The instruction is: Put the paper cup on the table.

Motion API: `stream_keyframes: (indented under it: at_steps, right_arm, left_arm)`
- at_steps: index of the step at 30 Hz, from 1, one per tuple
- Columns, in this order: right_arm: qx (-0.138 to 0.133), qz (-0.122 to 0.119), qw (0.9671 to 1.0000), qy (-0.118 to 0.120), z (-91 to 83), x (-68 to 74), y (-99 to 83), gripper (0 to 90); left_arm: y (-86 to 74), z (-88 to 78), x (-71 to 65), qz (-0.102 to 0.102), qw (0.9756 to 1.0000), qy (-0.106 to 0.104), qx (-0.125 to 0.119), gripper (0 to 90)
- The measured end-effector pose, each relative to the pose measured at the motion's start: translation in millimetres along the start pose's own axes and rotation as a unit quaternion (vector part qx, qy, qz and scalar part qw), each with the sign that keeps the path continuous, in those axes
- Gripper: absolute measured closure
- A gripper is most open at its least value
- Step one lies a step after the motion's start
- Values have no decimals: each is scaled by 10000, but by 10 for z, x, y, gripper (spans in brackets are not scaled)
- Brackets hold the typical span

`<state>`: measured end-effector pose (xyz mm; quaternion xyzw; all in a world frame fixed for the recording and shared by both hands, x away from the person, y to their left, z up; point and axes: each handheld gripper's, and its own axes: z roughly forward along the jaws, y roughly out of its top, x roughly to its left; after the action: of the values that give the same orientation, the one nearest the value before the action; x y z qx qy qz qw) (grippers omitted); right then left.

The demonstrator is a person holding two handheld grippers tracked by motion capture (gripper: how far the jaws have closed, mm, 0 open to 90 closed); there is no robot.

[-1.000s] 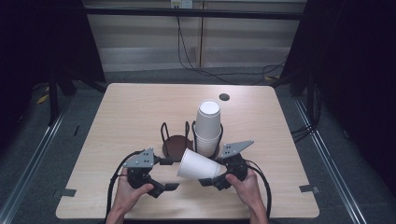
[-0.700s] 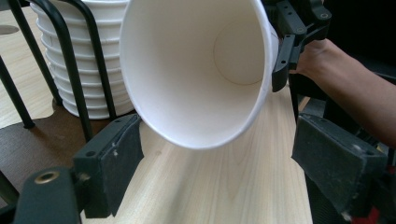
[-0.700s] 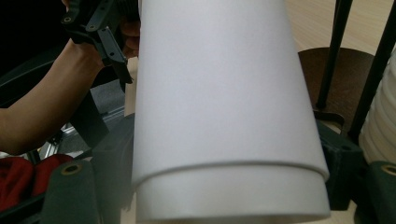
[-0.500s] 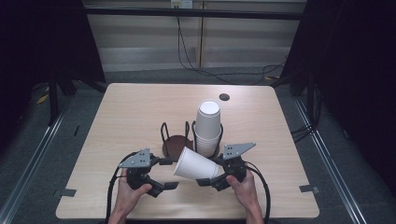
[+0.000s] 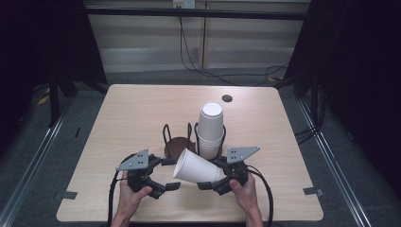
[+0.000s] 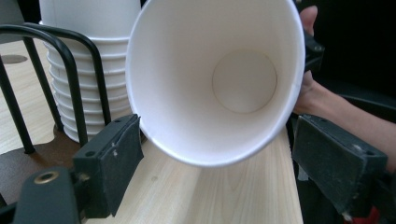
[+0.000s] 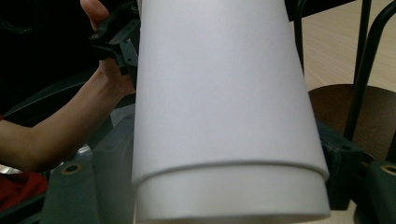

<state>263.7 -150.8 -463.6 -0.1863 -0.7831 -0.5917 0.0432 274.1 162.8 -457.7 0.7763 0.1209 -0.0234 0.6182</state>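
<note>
Between my left gripper's [image 5: 166, 176] fingers [image 6: 109, 163] sits the wide mouth of a white paper cup [image 5: 196, 166]. Those fingers stand apart and press on nothing; the cup's rim is just beside the left pad and well clear of the other one. The cup lies on its side in the air, just above the table [image 5: 142, 113], with its open end toward my left gripper. My right gripper [image 5: 215, 182] holds it at the small bottom end, a finger [image 7: 112, 182] on each side of the cup wall.

I think this cup is very light and thin. It will squash if I pinch hard, and it may slip because it is smooth. The rim is the stiffest part, so I would take hold there, gently. Past my right fingers, the cup stack [image 5: 210, 130] stands in the black wire holder [image 5: 177, 142].
</note>
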Motion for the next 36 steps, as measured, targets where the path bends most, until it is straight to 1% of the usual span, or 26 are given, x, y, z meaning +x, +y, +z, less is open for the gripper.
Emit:
stream_keyframes:
  at_steps: [1,2,3,4,7,9,11,12,15,16,17,18,19,20,21,22,25,26,29,30,32,33,35,36]
  right_arm:
    - [1,9,10000,11,6,1,-2,240]
    - [27,-13,10000,40,23,0,-4,240]
    - [27,-13,10000,40,23,0,-4,240]
    - [48,-19,10000,56,37,7,-4,240]
    - [76,-33,9999,64,46,10,-6,240]
    - [107,-50,9999,115,55,17,-7,242]
    - [132,-62,9998,114,62,21,-7,242]
    - [143,-76,9998,140,68,19,-7,242]
    - [148,-116,9997,151,73,26,-5,242]
    - [149,-122,9997,169,76,28,-3,242]
    - [189,-138,9996,154,84,35,5,242]
    - [189,-138,9996,154,84,35,5,242]
    - [200,-147,9996,161,86,36,7,242]
    - [236,-168,9995,156,96,36,9,242]
    - [236,-168,9995,156,96,36,9,242]
    - [249,-171,9994,164,101,36,9,242]
    - [295,-202,9992,163,122,39,10,242]
    - [310,-190,9992,185,128,38,8,242]
    - [329,-200,9991,174,139,36,8,242]
    - [331,-200,9991,198,143,35,8,242]
    - [342,-214,9990,183,150,39,7,242]
    - [356,-215,9989,196,153,40,6,241]
    - [387,-233,9988,180,163,45,4,241]
    - [406,-241,9987,175,173,46,-1,241]
  left_arm:
    - [6,-2,-1,-11,10000,-46,2,156]
    - [19,-3,-13,53,10000,-80,-1,156]
    - [19,-3,-13,53,10000,-80,-1,156]
    - [30,-12,-22,92,9999,12,-119,156]
    - [37,-20,1,50,9998,-26,-213,155]
    - [44,-15,14,21,9998,39,-186,150]
    - [51,1,23,19,9998,16,-184,127]
    - [61,8,20,46,9998,60,-167,98]
    - [83,25,9,83,9997,77,-213,76]
    - [91,42,14,125,9998,61,-159,76]
    - [94,69,16,139,9998,86,-94,36]
    - [94,69,16,139,9998,86,-94,10]
    - [90,79,23,149,9998,120,-51,10]
    - [82,97,44,89,9999,20,-121,0]
    - [82,97,44,89,9999,20,-121,0]
    - [67,115,57,59,9997,-56,-216,0]
    - [51,161,60,16,9999,-128,-106,0]
    - [52,169,59,61,9999,-127,-51,0]
    - [57,190,60,76,9998,-156,-39,13]
    - [60,195,60,100,9997,-207,-32,13]
    - [60,208,58,95,9996,-278,28,42]
    - [58,212,55,132,9996,-254,57,42]
    - [51,226,54,100,9995,-270,108,40]
    - [50,233,57,119,9995,-275,103,39]
